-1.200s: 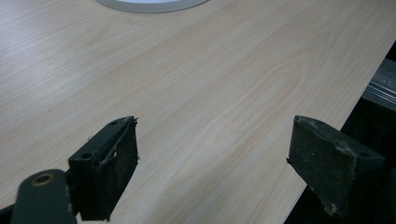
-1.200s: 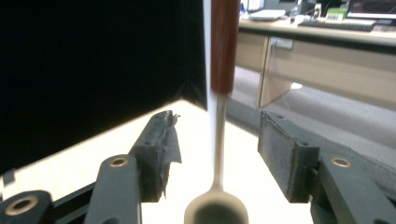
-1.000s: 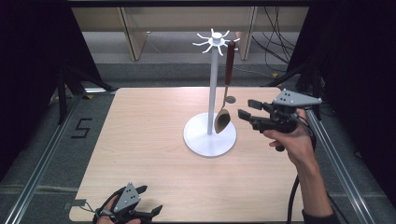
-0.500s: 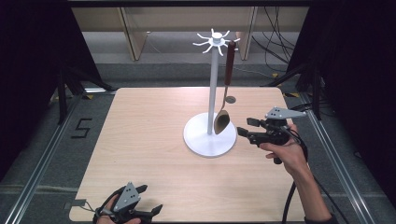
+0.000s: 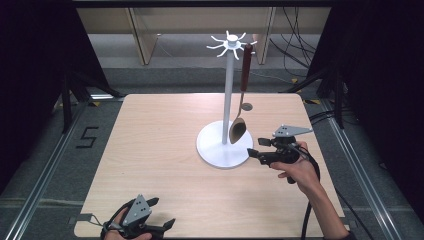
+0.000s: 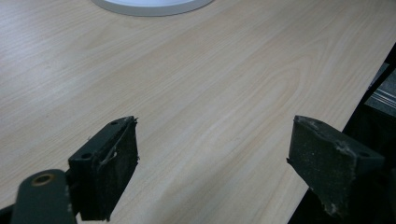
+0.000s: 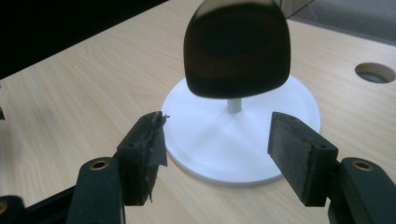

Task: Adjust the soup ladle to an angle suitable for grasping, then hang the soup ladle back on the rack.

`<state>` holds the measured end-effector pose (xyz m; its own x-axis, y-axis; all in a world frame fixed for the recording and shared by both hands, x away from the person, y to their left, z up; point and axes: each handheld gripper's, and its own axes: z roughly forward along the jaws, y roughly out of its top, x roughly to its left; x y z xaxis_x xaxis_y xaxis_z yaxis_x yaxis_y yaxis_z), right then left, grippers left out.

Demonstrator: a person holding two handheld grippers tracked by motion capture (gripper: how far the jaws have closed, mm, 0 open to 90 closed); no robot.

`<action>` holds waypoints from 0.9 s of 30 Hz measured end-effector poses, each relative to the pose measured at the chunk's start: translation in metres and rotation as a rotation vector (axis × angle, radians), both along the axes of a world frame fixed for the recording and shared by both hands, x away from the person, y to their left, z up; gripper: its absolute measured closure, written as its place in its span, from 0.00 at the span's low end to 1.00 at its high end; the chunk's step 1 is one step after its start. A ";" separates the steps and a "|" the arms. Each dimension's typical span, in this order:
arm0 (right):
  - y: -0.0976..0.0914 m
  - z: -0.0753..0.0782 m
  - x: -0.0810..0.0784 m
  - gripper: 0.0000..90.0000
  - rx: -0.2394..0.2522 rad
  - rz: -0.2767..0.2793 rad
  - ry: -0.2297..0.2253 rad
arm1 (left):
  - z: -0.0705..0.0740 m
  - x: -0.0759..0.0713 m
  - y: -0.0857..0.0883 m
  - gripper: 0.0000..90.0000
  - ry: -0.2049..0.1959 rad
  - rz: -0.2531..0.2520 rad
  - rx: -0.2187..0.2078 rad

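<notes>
Pale wood grain and matt white everywhere

The table (image 5: pixel 165 150) is light wood-look with smooth fine grain, the stand (image 5: pixel 224 145) at about 1 o'clock looks matt white, its hanging spoon (image 5: pixel 238 127) has a smooth, slightly shiny brown bowl, and the black jaw pads (image 7: pixel 150 149) look rough, frayed at the edges.

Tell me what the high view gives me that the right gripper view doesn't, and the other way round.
High view alone: the stand's pole and hook crown, the spoon's handle hanging from a hook, the left gripper near the table's front edge, and the person's hand.

Right gripper view alone: a close look at its own pads, set wide apart with nothing between them, aimed at the stand.

Both: the spoon's bowl, the stand's white base, the wooden table and its round hole.
</notes>
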<state>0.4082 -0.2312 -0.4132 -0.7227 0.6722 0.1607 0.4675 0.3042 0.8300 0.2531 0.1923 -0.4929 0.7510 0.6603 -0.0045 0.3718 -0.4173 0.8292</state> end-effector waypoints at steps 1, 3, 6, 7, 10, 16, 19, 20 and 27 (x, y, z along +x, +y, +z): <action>0.000 0.000 0.000 0.41 0.000 0.000 0.000 | 0.000 -0.002 -0.001 0.17 0.022 0.013 -0.012; 0.001 -0.005 0.000 0.41 -0.027 0.008 -0.018 | 0.000 -0.004 0.000 0.17 0.024 0.023 -0.010; 0.003 -0.008 -0.001 0.41 -0.023 0.014 -0.002 | -0.001 -0.005 0.000 0.17 0.026 0.022 -0.021; 0.006 -0.009 -0.005 0.40 -0.034 0.008 0.021 | 0.000 -0.005 0.001 0.17 0.026 0.024 -0.021; 0.006 -0.012 -0.005 0.40 -0.050 0.029 0.010 | 0.000 -0.005 0.000 0.17 0.024 0.025 -0.021; 0.008 -0.017 -0.009 0.40 -0.057 0.039 0.026 | 0.000 -0.006 0.002 0.17 0.022 0.033 -0.019; 0.008 -0.020 -0.012 0.39 -0.072 0.037 0.037 | 0.000 -0.006 0.003 0.17 0.003 0.016 -0.018; 0.008 -0.020 -0.012 0.39 -0.072 0.037 0.037 | 0.000 -0.006 0.002 0.17 0.002 0.021 -0.026; 0.008 -0.023 -0.024 0.38 -0.070 0.048 0.022 | -0.001 -0.008 0.002 0.17 0.018 0.032 -0.012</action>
